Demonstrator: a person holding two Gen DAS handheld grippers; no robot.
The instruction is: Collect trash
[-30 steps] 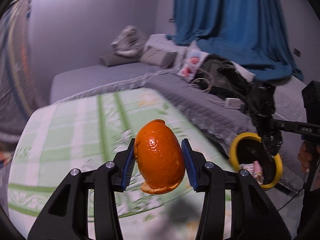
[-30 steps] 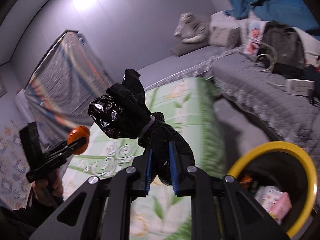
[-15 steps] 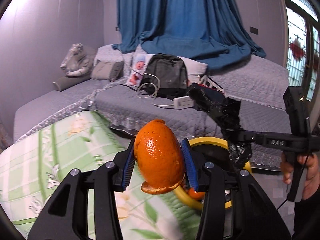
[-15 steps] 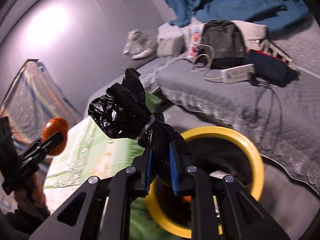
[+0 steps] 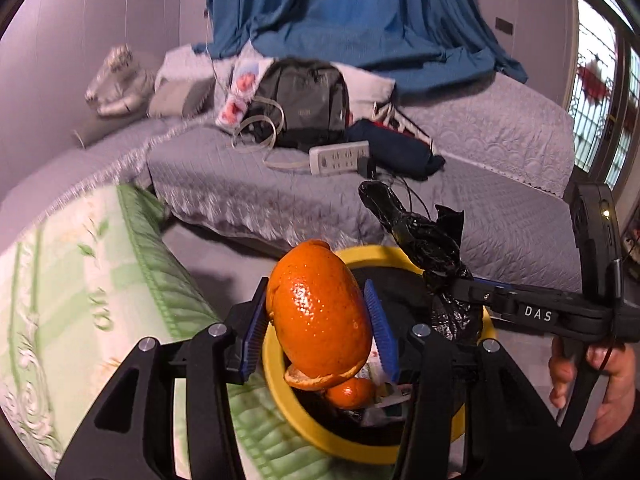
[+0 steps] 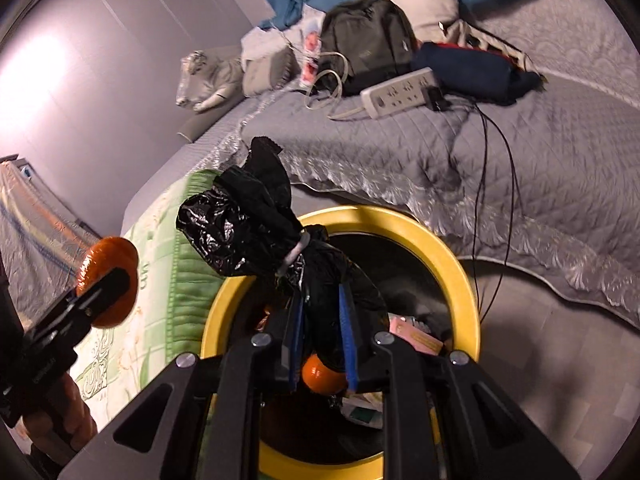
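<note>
blue-padded fingers [image 5: 251, 332] of the left gripper [image 5: 318, 330] are clenched on an orange peel [image 5: 320, 312], held in the air over the near rim of the yellow-rimmed bin [image 5: 280, 380]. the right gripper [image 6: 322, 350] has its fingers [image 6: 347, 340] clamped on a knotted black plastic bag [image 6: 256, 224], tied with a pale band, which hangs above the bin's mouth. inside the bin lie a small orange [image 6: 320, 374], a pink box [image 6: 416, 338] and other scraps. the bin stands on the floor between the edge of the green-patterned mattress [image 5: 80, 280] and the corner of the grey quilted bed [image 6: 520, 160]. on that bed rest a backpack [image 5: 304, 104], a power strip [image 5: 340, 156] and a dark blue bundle [image 5: 396, 152].
</note>
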